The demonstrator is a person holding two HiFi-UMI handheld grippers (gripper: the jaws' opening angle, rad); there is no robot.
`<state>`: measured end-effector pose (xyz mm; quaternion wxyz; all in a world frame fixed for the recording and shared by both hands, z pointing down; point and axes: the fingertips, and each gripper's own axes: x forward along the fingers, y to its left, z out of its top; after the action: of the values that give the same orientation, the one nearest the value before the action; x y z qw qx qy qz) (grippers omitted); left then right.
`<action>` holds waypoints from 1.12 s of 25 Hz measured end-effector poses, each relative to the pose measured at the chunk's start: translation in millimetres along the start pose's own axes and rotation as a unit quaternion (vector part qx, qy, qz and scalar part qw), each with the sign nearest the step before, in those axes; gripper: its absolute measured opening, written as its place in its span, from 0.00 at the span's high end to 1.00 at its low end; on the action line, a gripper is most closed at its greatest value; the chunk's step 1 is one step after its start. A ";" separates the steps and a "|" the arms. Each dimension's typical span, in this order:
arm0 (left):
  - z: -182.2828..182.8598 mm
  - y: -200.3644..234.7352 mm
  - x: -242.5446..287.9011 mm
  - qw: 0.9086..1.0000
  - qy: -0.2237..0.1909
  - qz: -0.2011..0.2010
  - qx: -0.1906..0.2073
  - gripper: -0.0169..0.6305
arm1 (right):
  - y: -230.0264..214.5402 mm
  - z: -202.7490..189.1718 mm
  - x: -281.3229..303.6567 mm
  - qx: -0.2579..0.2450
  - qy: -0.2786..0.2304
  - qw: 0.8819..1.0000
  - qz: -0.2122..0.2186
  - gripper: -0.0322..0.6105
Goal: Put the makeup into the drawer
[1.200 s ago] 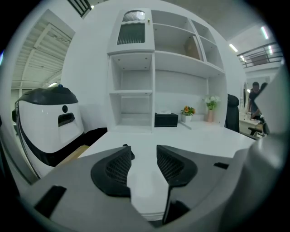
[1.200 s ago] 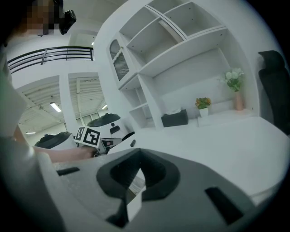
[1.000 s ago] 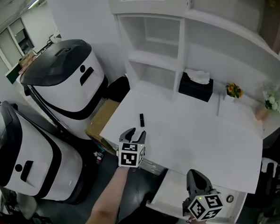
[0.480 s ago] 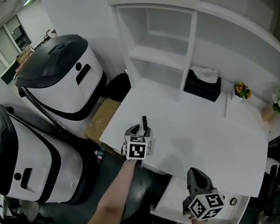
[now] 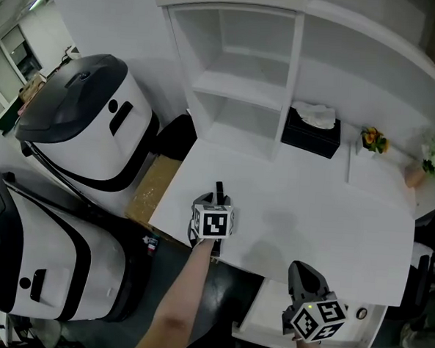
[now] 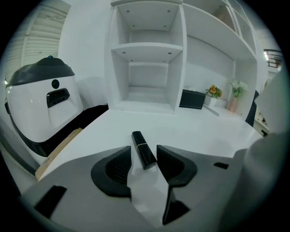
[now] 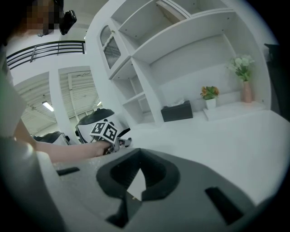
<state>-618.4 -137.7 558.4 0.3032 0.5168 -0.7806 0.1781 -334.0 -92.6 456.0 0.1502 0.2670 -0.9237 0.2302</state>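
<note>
Makeup [image 6: 140,141]: one black tube with a thin gold ring. It lies flat on the white desk [image 5: 311,212], near the left front corner and outside the drawer.
Left tool [image 6: 144,149]: it is tilted down to the desk and its jaws stand about half apart. The near end of the tube lies between the two tips, closer to the right jaw. We do not see the pads pressing on it.
Right tool [image 7: 139,156]: its jaws are together and hold nothing. It hovers over the open drawer at the right front of the desk, well apart from the tube.
Drawer [image 5: 264,312]: it is pulled out under the front edge of the desk. We see its white bottom and a small round knob on its front.
Tissue box [image 5: 311,133]: black, at the back of the desk, just beside the shelf unit. A white tissue comes out of its top.
Shelf unit [image 5: 241,90]: white, with open compartments, standing at the back left of the desk.
Flower pot [image 5: 372,140]: small, with yellow-orange flowers, to the right of the tissue box.
Vase [image 5: 428,166]: pinkish, with white flowers, at the far right.
Cardboard [image 5: 152,191]: brown, on the floor side, between the desk and two big white and black machines [image 5: 89,117].
</note>
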 end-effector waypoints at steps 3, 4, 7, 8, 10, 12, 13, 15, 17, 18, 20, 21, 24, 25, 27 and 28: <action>-1.9 1.4 5.3 1.000 0.011 0.003 0.000 0.72 | -1.8 0.2 0.7 0.002 0.000 1.000 -0.001 0.95; -2.1 1.8 6.0 1.000 0.014 0.005 0.002 0.74 | -2.6 0.2 0.8 0.002 0.001 1.000 -0.001 0.95; -4.1 3.1 8.0 1.000 0.023 0.012 0.013 0.77 | -5.6 0.5 0.6 0.004 0.002 1.000 -0.005 0.95; -4.7 3.5 8.5 0.999 0.025 0.014 0.017 0.78 | -6.4 0.6 0.5 0.005 0.001 1.000 -0.006 0.95; -4.6 4.3 8.9 0.999 0.028 0.017 0.020 0.80 | -7.1 0.9 0.3 0.007 0.001 1.000 -0.007 0.95; -4.5 4.1 9.1 0.999 0.030 0.015 0.019 0.81 | -7.0 1.0 -0.2 0.008 -0.001 1.000 -0.007 0.95; -4.6 4.0 9.3 0.999 0.030 0.013 0.019 0.82 | -6.8 0.9 -0.5 0.008 -0.001 1.000 -0.008 0.95; -5.5 3.7 9.0 0.999 0.031 0.007 0.023 0.82 | -5.9 0.7 -1.5 0.009 -0.002 1.000 -0.010 0.95; -6.2 3.1 8.2 0.999 0.028 0.002 0.029 0.82 | -5.1 0.8 -3.5 0.009 -0.004 1.000 -0.013 0.95; -6.4 2.4 7.6 0.999 0.027 -0.001 0.031 0.82 | -5.0 1.1 -5.0 0.008 -0.005 1.000 -0.015 0.95; -6.8 0.2 5.2 0.999 0.024 -0.007 0.036 0.82 | -5.6 2.1 -8.6 0.008 -0.007 1.000 -0.020 0.95; -7.7 -0.8 3.5 0.999 0.023 -0.010 0.037 0.82 | -5.8 2.5 -10.4 0.008 -0.009 1.000 -0.022 0.95; -9.9 -4.4 -3.9 0.999 0.018 -0.019 0.044 0.82 | -6.1 2.8 -15.8 0.008 -0.014 0.999 -0.030 0.95; -10.6 -6.0 -7.0 0.999 0.016 -0.021 0.047 0.82 | -5.8 2.6 -17.6 0.009 -0.015 0.999 -0.032 0.95; -12.3 -9.7 -14.1 0.998 0.013 -0.027 0.056 0.82 | -4.1 1.6 -21.6 0.011 -0.018 0.999 -0.035 0.95; -12.6 -12.2 -18.2 0.998 0.010 -0.030 0.062 0.82 | -3.1 1.1 -23.9 0.012 -0.020 0.999 -0.037 0.95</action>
<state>-598.5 -122.4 555.5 0.2836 0.5559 -0.7492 0.2219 -313.1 -85.3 446.6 0.1373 0.3073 -0.9131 0.2301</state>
